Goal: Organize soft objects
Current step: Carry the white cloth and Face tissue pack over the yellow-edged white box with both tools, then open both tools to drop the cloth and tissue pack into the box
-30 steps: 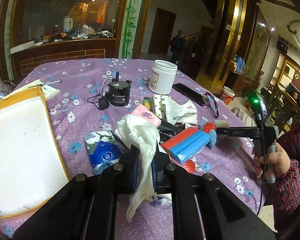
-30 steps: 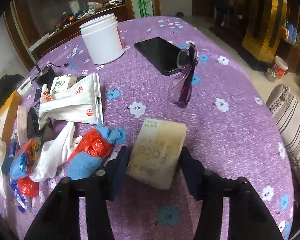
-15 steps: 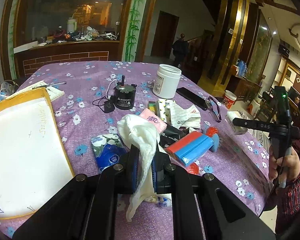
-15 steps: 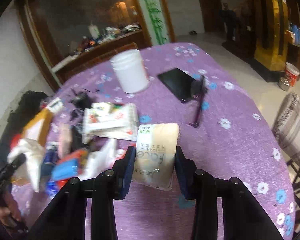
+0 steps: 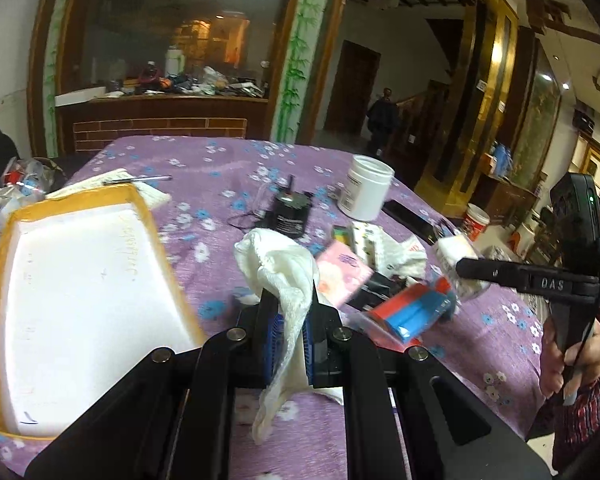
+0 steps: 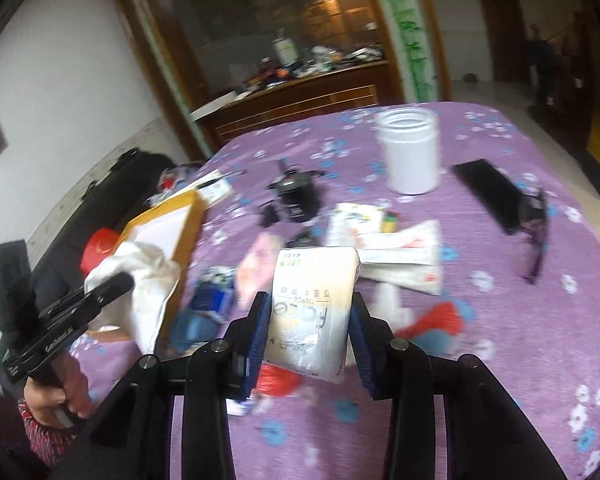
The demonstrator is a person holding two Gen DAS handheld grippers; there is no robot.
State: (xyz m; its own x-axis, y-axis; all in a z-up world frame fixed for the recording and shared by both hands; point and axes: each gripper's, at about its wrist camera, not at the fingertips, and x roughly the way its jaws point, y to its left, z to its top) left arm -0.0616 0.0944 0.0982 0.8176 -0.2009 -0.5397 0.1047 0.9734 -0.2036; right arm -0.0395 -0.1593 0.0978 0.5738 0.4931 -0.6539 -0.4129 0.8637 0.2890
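1. Above the purple table [image 5: 228, 160], the left gripper [image 5: 291, 332] pinches a white cloth [image 5: 288, 272]; the right gripper [image 6: 308, 332] squeezes a tissue pack [image 6: 312, 304].
2. Sorting looks barely begun: the white tray [image 5: 80, 280] holds nothing, and other soft things remain heaped.
3. Since a second ago, both loads have risen and swung toward the tray.

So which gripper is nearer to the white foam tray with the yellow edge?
Left. The left gripper, shut on the white cloth, is right beside the tray's near corner. The right gripper, shut on the tissue pack, is farther away, over the pile of clutter.
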